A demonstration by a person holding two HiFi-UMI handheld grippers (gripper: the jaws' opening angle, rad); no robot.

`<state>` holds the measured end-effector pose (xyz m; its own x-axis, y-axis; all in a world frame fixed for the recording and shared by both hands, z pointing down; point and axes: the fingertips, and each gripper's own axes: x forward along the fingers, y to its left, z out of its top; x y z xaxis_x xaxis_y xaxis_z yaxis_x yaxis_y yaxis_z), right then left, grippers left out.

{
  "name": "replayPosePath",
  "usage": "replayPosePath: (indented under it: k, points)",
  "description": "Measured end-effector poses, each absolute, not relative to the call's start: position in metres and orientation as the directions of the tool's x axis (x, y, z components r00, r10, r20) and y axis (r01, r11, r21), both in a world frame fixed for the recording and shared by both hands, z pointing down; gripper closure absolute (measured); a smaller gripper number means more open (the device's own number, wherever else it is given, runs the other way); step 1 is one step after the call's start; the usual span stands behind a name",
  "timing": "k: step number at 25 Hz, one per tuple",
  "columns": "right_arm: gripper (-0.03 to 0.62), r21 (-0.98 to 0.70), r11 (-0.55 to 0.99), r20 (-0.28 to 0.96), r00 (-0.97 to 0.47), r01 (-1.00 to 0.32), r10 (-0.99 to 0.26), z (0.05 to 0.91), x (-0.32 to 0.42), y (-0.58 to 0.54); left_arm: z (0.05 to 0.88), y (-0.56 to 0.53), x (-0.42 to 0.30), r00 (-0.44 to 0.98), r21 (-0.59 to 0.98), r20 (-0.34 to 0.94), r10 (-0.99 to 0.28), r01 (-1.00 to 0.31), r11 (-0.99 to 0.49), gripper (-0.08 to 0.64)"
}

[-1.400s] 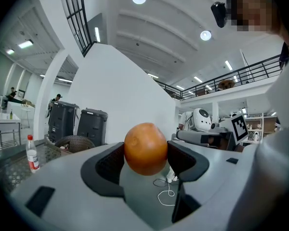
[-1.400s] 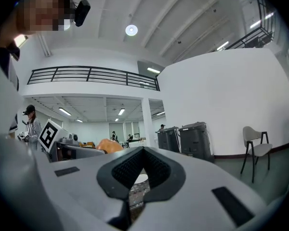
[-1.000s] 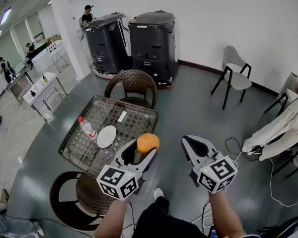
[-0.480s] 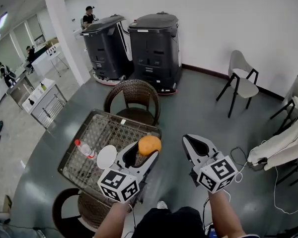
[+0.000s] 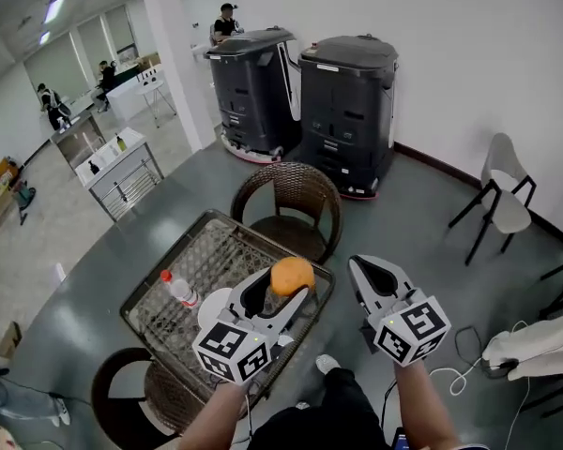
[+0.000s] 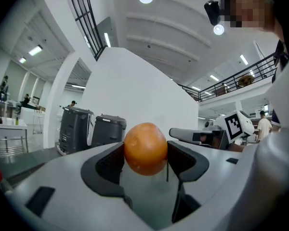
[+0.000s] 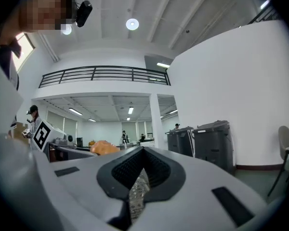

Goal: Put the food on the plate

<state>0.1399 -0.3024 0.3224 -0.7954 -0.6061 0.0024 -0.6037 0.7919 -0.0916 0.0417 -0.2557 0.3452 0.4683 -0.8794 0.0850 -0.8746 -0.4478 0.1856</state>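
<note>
Over the table's [image 5: 220,249] near right edge hangs the left gripper [image 5: 286,290], the right gripper [image 5: 372,271] beside it is closed on nothing, the white plate [image 5: 209,309] lies by the near edge, and the orange [image 5: 292,275] is squeezed between the left jaws.

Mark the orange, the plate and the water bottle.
orange [image 5: 292,276]: head view, middle of the fruit's visible top.
plate [image 5: 209,309]: head view, bare white part that shows on the table.
water bottle [image 5: 182,292]: head view, mid-body, below the red cap.
</note>
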Motion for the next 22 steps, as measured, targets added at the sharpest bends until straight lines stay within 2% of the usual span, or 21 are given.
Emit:
replayPosePath:
  k: [5,12,22]
  points:
    - [0.589,-0.086,0.882,-0.004,-0.885,-0.463,-0.465,0.318,0.091,-0.351,0.336,-0.285,0.01,0.335,0.164,0.072,-0.939,-0.933,-0.32,0.272]
    - [0.589,-0.098,0.971,-0.005,-0.975,-0.22,-0.222,0.319,0.006,-0.38,0.336,-0.287,-0.052,0.084,0.159,0.098,-0.992,-0.985,-0.067,0.272]
    - [0.589,-0.104,0.984,0.009,-0.989,0.143,0.144,0.335,-0.113,-0.332,0.352,-0.208,-0.127,-0.315,0.127,0.162,-0.935,-0.933,0.336,0.272]
